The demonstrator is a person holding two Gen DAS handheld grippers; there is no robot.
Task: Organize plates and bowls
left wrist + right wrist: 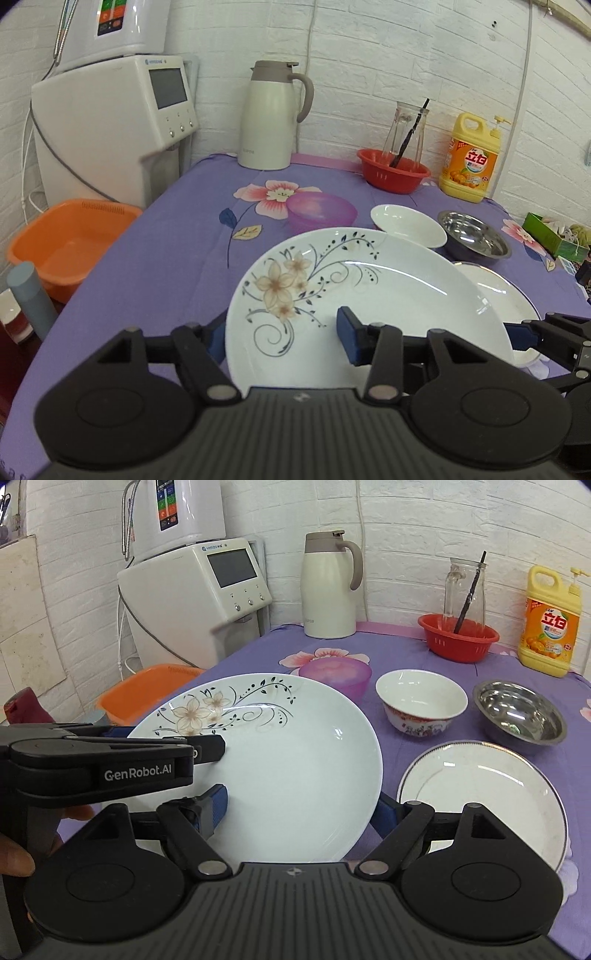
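A large white plate with a flower pattern (362, 295) (280, 753) is held tilted above the purple cloth. My left gripper (280, 338) has one finger under the plate's left rim and one on its face, shut on it. My right gripper (299, 810) has one finger on the plate's face and one under its right rim, shut on it. The left gripper also shows in the right wrist view (207, 744). A smaller gold-rimmed plate (480, 794) (506, 295) lies to the right. A white patterned bowl (421, 701) (408, 223), a steel bowl (521, 712) (474, 234) and a purple bowl (336, 675) (321, 212) sit behind.
At the back stand a white thermos jug (328, 587), a red basket (458, 637) holding a glass bottle, and a yellow detergent bottle (550, 620). A water dispenser (199, 598) and an orange basin (70, 240) are off the table's left edge. A green box (554, 236) is at right.
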